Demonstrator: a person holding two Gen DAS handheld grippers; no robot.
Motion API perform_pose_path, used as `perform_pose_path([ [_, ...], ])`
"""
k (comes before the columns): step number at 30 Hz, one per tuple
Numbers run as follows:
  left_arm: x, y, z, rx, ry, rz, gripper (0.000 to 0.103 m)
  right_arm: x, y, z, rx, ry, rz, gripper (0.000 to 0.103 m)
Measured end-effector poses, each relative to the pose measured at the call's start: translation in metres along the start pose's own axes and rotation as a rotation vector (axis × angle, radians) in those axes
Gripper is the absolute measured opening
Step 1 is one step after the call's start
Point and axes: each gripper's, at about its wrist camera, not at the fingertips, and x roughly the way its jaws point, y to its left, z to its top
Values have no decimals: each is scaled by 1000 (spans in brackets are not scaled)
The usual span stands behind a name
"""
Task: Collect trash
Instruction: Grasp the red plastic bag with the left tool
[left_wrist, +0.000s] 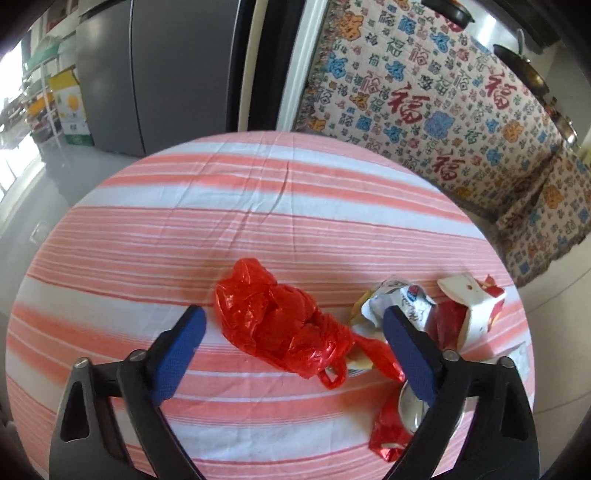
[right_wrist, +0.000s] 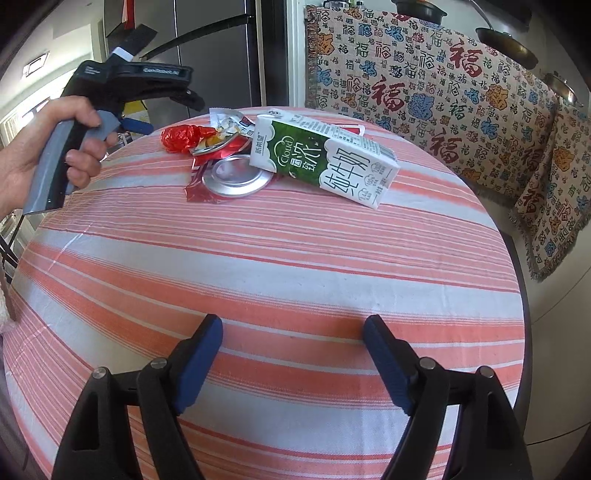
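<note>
The left tongs (left_wrist: 293, 325), wide and empty, hover just above the red plastic bag (left_wrist: 280, 325) lying between their tips; the right tongs (right_wrist: 293, 332), wide too, hang well short of the trash.

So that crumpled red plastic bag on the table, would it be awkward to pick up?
Probably floppy: the red plastic bag is a crinkled, collapsed heap with a loose handle loop. It looks thin and glossy, so likely light and possibly slippery. It should squash between the fingers rather than roll.

Glossy crinkled plastic bag (left_wrist: 280, 325) on matt woven tablecloth (left_wrist: 258, 206).
</note>
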Motion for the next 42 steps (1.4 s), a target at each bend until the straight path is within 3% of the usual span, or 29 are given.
perform_pose_path([
  [3, 3, 7, -9, -4, 10, -12, 62, 2, 1, 2, 1, 0, 1, 82],
  [6, -14, 17, -14, 25, 4, -43, 53, 4, 3, 3, -1, 1, 4, 83],
  [9, -40, 23, -23, 112, 1, -48, 53, 5, 3, 3, -1, 1, 4, 84],
  [12, -67, 22, -41, 234, 57, -100, 53, 5, 3, 3, 1, 1, 2, 84],
  [17, -105, 6, -106, 487, 157, -170, 54, 5, 3, 3, 2, 1, 0, 84],
  [19, -111, 1, -134, 537, 176, -192, 55, 4, 3, 2, 5, 0, -2, 84],
  [22, -110, 0, -162, 516, 160, -169, 60, 4, 3, 2, 5, -1, -1, 84],
  [24, -110, 0, -170, 471, 112, -127, 73, 4, 3, 3, 6, -1, -2, 84],
  [27, -107, -1, -174, 368, 59, -112, 86, 4, 3, 2, 5, -1, -2, 84],
  [30, -99, -1, -175, 304, 36, -93, 87, 4, 3, 2, 5, -1, -2, 84],
  [35, -93, 11, -178, 334, 15, -3, 87, 4, 2, 2, 9, -3, 10, 84],
  [38, -95, 24, -180, 360, 6, 1, 88, 2, -8, 4, 11, -5, 25, 82],
  [42, -93, 28, -179, 381, -2, 2, 94, 4, -33, 25, -58, -8, -27, 82],
])
